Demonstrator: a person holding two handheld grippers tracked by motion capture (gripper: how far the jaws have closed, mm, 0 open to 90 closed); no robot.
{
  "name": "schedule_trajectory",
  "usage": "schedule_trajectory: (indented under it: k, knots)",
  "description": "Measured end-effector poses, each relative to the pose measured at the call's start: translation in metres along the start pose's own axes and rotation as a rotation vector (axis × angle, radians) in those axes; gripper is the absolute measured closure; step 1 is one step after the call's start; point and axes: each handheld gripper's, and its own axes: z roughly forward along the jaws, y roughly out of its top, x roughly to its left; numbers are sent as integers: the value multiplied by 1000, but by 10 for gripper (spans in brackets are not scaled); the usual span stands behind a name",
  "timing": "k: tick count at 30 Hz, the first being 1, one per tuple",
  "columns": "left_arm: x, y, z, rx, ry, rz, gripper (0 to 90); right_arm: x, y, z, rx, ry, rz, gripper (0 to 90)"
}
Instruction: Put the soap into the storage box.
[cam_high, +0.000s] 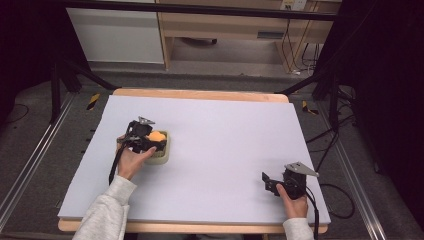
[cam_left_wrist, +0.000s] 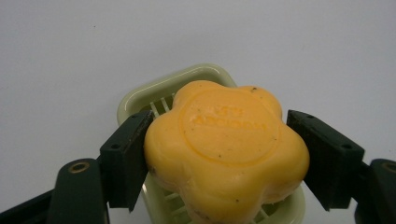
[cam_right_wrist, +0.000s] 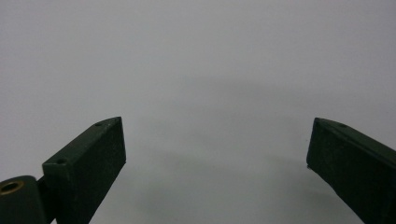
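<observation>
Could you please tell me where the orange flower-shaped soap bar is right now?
The orange flower-shaped soap bar sits between the left gripper's jaws, over the pale green plastic soap dish, on the left side of the table in the high view.

A person is sitting at the near edge of a pale table (cam_high: 225, 150), forearms in grey sleeves reaching in from below. The left gripper (cam_high: 159, 141), held in the left hand (cam_high: 131, 161), is sitting over a pale green dish (cam_high: 162, 156) toward the table's left edge, with an orange soap (cam_high: 156, 136) showing just above the dish. The right gripper (cam_high: 268, 182) is resting near the near right corner, well apart from the dish, pointing left.
</observation>
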Motion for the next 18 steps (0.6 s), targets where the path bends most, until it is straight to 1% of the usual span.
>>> schedule_trajectory:
  k: [11, 18]
  knots:
    - [3, -6, 6, 19, -3, -3, 252, 0, 0, 0, 3, 1, -1, 51]
    - [1, -8, 10, 23, -10, -4, 251, 0, 0, 1, 3, -1, -1, 51]
